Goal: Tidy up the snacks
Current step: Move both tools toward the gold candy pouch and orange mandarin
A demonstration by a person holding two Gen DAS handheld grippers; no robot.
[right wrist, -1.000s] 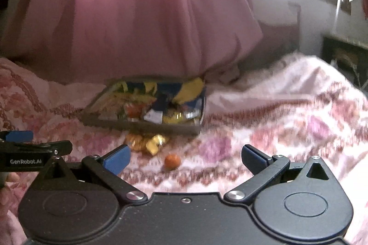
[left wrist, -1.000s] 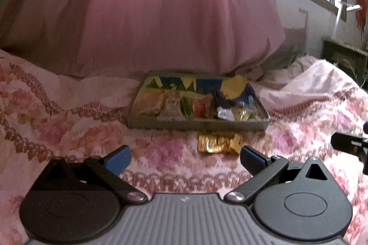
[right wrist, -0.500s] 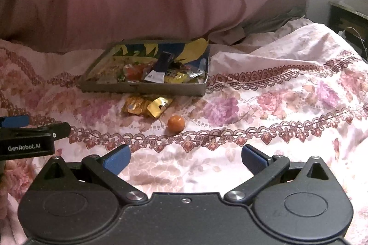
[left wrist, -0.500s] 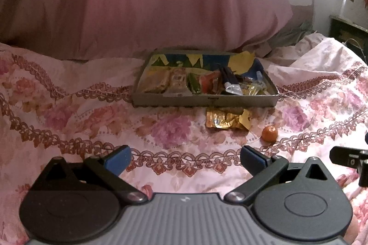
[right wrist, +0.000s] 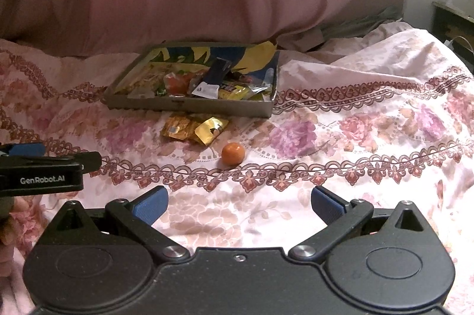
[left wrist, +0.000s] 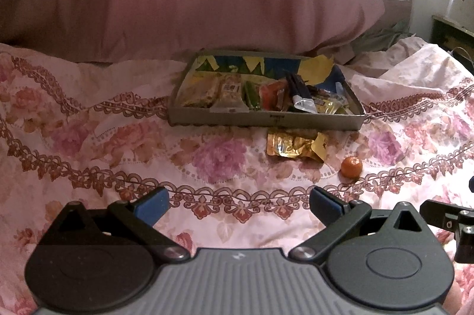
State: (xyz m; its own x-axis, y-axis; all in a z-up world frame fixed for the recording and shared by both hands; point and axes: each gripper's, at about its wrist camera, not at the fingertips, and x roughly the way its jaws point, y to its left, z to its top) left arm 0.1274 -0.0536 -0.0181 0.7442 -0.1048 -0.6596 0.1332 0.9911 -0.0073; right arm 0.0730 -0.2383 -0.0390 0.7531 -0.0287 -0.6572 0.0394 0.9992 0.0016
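1. Our left gripper (left wrist: pixel 237 204) is wide open and holds nothing. It hangs over the bedspread (left wrist: pixel 207 161), well short of the tray (left wrist: pixel 266 119).
2. Our right gripper (right wrist: pixel 239 202) is wide open and empty too, just beside the left one.

Two low wrist views over the bedspread (left wrist: pixel 89 137), right perhaps slightly nearer, both facing the tray (left wrist: pixel 266 121).
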